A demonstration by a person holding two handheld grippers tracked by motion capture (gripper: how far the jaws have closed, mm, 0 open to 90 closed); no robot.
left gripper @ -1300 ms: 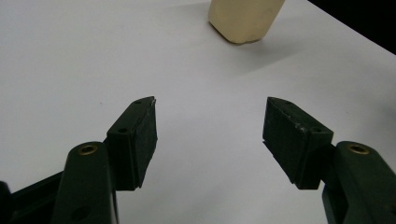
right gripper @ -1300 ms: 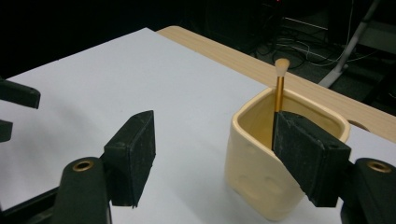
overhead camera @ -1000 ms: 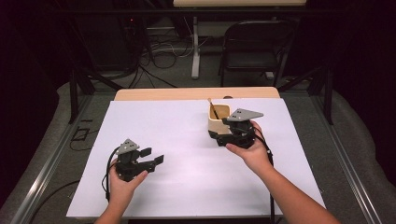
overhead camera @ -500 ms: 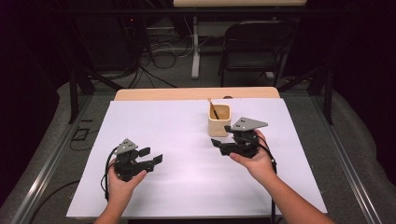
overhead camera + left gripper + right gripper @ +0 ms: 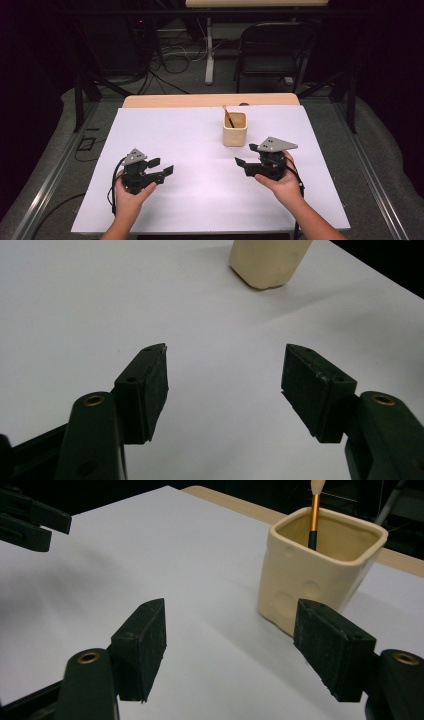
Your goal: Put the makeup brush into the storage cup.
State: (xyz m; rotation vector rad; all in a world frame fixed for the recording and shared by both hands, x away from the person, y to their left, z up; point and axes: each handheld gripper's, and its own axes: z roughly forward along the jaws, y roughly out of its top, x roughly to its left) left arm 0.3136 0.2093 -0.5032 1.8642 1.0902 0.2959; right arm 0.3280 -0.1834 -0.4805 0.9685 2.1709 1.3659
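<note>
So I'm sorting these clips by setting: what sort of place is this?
Probably a lab or recording studio: a white-covered table ringed by black curtains, loose cables on the floor, a folding chair behind.

The table (image 5: pixel 150 150) is seen from above and well back in the high view. The cream cup (image 5: pixel 234 128) is viewed low and near by both gripper views, shared with the high view.

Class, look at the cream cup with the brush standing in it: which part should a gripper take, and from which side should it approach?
Probably the cup by two opposite flat walls, below the rim. It stands upright and squarish, so its sides give the pads parallel faces. Approach level from the near side, where the open right gripper waits; coming from above risks the brush.
</note>
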